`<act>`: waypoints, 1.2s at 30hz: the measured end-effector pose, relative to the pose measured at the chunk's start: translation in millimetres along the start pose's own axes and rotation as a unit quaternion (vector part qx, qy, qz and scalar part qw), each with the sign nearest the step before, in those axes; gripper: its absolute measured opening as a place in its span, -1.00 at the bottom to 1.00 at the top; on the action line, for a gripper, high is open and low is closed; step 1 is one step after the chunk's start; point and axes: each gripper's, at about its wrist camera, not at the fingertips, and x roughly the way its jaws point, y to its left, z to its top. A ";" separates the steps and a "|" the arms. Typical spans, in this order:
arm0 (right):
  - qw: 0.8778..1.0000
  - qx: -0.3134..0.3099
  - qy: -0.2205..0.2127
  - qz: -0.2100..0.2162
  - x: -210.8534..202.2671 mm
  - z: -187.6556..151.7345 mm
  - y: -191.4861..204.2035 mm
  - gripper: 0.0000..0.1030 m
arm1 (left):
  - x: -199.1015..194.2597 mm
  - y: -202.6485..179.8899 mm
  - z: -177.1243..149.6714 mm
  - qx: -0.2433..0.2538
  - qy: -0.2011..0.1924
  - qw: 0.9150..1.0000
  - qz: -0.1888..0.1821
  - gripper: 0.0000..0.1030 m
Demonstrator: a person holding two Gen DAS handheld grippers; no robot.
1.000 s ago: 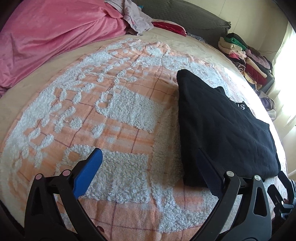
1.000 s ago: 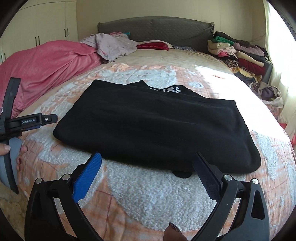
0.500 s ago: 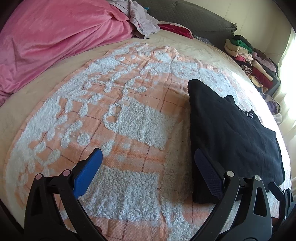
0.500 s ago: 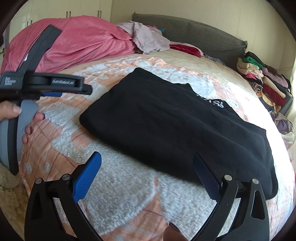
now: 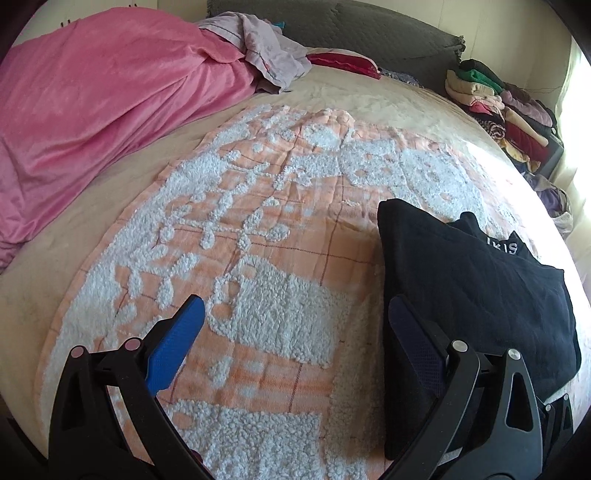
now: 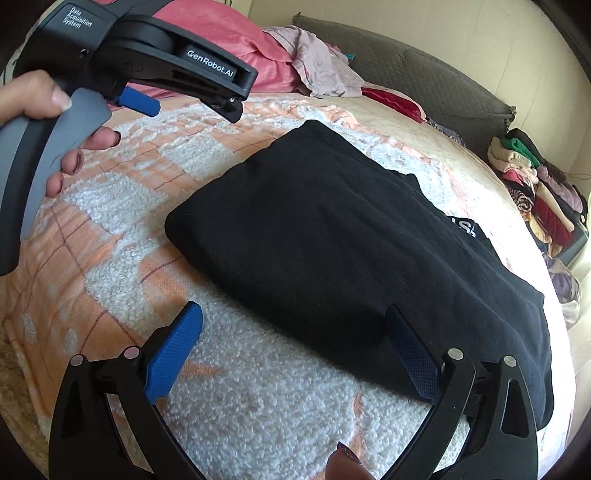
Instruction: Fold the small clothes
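Because the black garment (image 6: 351, 251) lies folded flat on the blanket (image 5: 280, 321), nothing is gripped. Both the left gripper (image 5: 295, 332) and right gripper (image 6: 291, 343) are held with jaws spread, probably for the next fold.

Your folded garment (image 6: 351, 240) lies flat on the blanket (image 5: 258, 258) spread over the bed (image 5: 388, 107), to the right of your left gripper (image 5: 295, 325) and just beyond your right gripper (image 6: 293, 332). At the far left sits a heaped duvet (image 5: 103, 96) with loose clothes (image 5: 266, 51) beside it against the headboard (image 5: 369, 29). A stack of clothes (image 5: 491, 99) stands far right.
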 end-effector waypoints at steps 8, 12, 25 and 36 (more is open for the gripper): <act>1.000 -0.005 0.003 -0.017 12.3 6.1 1.0 0.91 | 15.0 -12.7 19.2 0.001 0.022 1.000 -0.008 0.81; 0.999 -0.022 0.002 -0.034 19.4 12.0 2.8 0.91 | 24.0 -20.8 28.9 -0.009 0.039 0.999 -0.018 0.81; 0.997 -0.041 -0.035 -0.057 28.3 25.1 -10.2 0.90 | 54.9 -20.1 63.2 -0.061 0.061 0.995 -0.055 0.81; 0.994 -0.022 -0.104 -0.035 -2.3 20.0 -12.9 -0.27 | 86.6 -32.3 50.9 -0.072 0.127 0.976 -0.160 0.81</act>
